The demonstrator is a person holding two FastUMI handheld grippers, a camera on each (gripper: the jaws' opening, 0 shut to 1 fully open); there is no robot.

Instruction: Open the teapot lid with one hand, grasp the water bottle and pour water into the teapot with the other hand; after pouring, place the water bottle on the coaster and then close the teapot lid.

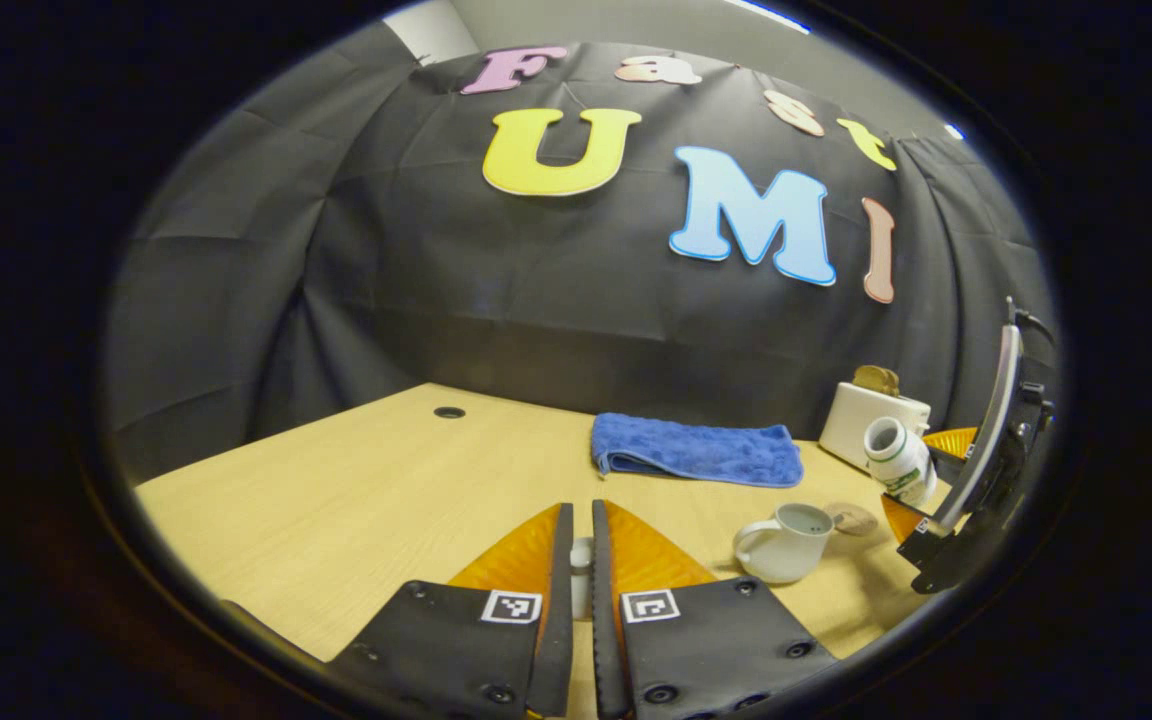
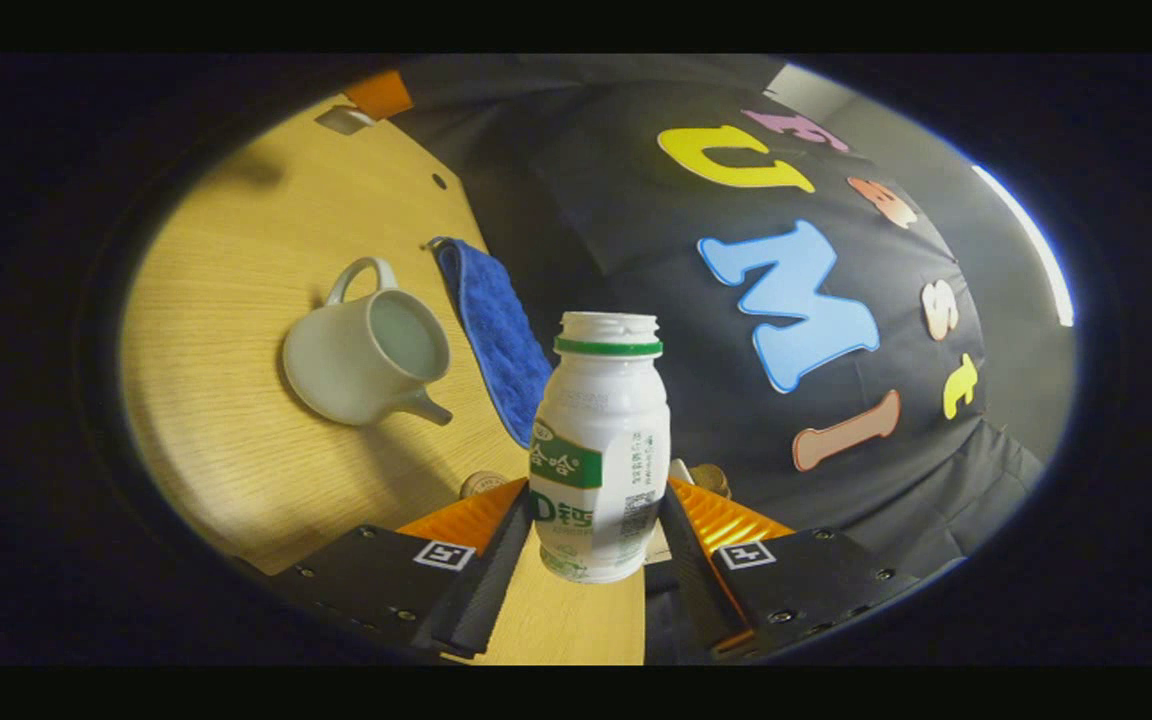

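The white teapot (image 1: 786,545) stands lidless on the wooden table, right of my left gripper (image 1: 581,510). That gripper is shut on a small white piece, the teapot lid (image 1: 581,578), held low over the table. The white water bottle (image 2: 601,450) with a green band has no cap, and my right gripper (image 2: 598,490) is shut on its body. In the left gripper view the bottle (image 1: 898,460) is tilted, mouth toward the teapot, up and to its right in the right gripper (image 1: 921,500). The teapot (image 2: 366,355) lies left of the bottle. A round coaster (image 1: 851,518) sits just behind the teapot.
A folded blue towel (image 1: 696,450) lies behind the teapot near the booth's wall. A white toaster (image 1: 871,420) holding bread stands at the back right. The table has a small round hole (image 1: 449,412) at the back left. The coaster (image 2: 481,484) peeks out beside my right fingers.
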